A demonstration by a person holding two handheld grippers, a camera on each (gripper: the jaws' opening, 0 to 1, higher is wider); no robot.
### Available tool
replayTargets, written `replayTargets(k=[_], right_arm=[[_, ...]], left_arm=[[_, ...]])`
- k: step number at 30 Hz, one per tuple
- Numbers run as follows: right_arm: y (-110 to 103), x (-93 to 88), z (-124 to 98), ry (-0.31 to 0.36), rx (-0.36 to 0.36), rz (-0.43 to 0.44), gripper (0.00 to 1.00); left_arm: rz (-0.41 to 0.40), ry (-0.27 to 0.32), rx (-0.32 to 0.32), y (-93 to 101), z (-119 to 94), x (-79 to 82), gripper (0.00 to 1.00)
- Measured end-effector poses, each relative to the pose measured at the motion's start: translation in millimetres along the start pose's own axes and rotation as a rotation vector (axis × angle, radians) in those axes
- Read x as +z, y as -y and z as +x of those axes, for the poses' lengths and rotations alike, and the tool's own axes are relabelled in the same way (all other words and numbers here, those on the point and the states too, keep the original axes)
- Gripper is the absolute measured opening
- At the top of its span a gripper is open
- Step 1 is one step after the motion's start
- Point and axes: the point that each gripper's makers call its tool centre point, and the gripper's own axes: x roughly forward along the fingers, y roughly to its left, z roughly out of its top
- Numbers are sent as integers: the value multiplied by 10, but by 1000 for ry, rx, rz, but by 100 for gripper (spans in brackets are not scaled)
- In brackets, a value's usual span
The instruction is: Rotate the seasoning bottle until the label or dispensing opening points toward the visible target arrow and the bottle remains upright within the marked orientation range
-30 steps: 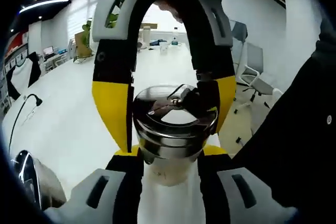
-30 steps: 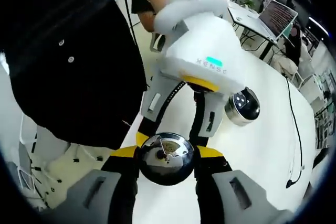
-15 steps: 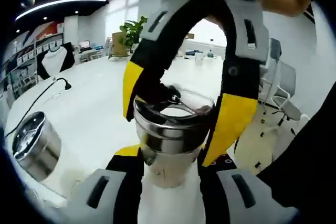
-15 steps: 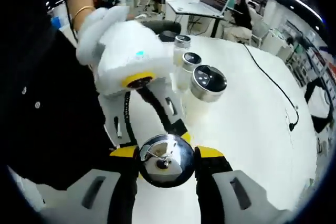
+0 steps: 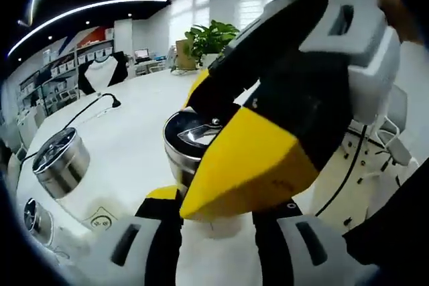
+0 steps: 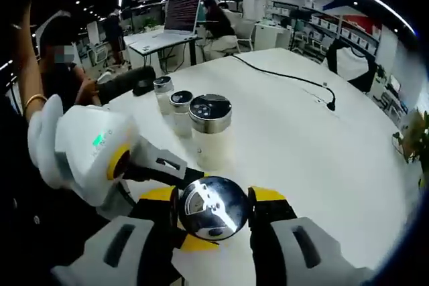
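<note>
At six o'clock of both views, the left gripper (image 5: 214,209) and right gripper (image 6: 214,209) each clench the steel-capped seasoning bottle (image 6: 213,207) above the white table (image 6: 301,138); no legible writing.

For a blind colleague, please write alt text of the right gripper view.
The right gripper clamps the shiny cap of a seasoning bottle, with the left gripper reaching in from the left. Behind, three more shakers stand on the white table.
</note>
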Motion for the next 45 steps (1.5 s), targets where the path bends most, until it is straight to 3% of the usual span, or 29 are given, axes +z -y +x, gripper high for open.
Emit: replayTargets(k=[7, 20, 28, 33, 40, 43, 45], right_arm=[[-42, -20, -6, -30, 83, -87, 38], [-172, -37, -6, -99, 361, -390, 38], [-184, -49, -5, -118, 381, -425, 39], [-161, -69, -15, -122, 354, -405, 39], [-125, -143, -41, -142, 307, -393, 39], [-100, -123, -77, -131, 267, -367, 40], [-113, -106, -105, -120, 256, -363, 41]], left_arm=[[27, -1, -81, 26, -30, 2, 43], [152, -20, -259, -15, -98, 10, 51], [200, -35, -341, 93, -37, -32, 44], [185, -19, -320, 103, -9, -23, 44], [117, -8, -232, 94, 1, -19, 43], [-10, -24, -148, 57, 8, -42, 43], [-30, -12, -106, 40, 13, -33, 43]])
